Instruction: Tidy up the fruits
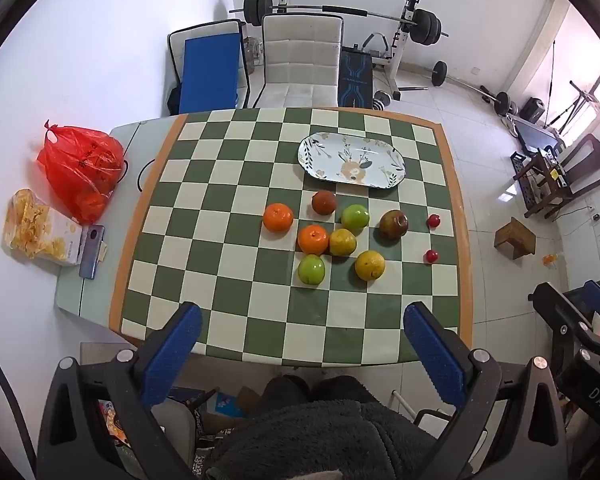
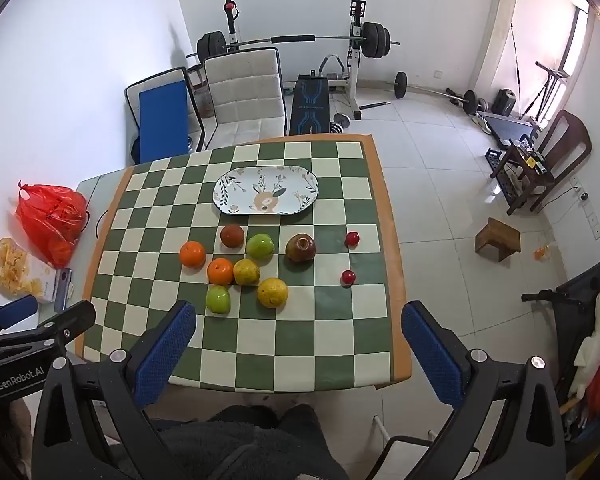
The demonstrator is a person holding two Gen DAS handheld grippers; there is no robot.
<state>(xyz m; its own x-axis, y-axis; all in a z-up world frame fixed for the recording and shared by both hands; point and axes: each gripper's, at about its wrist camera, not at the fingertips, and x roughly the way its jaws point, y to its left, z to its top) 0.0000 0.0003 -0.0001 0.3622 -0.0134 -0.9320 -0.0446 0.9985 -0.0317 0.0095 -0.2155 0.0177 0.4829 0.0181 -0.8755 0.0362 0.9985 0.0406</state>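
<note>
Ten fruits lie loose on the checkered bench (image 1: 236,320), just short of the empty plate (image 1: 352,160). Both the left gripper (image 1: 302,340) and right gripper (image 2: 298,338) hover spread and empty; the nearest green apple (image 1: 311,269) lies ahead of the left.

Red bag (image 1: 82,168) contents (orange shapes) unclear

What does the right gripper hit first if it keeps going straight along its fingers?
Probably the checkered tablecloth: the open right gripper points at bare squares nearer than the yellow fruit. Depth is unclear.
</note>
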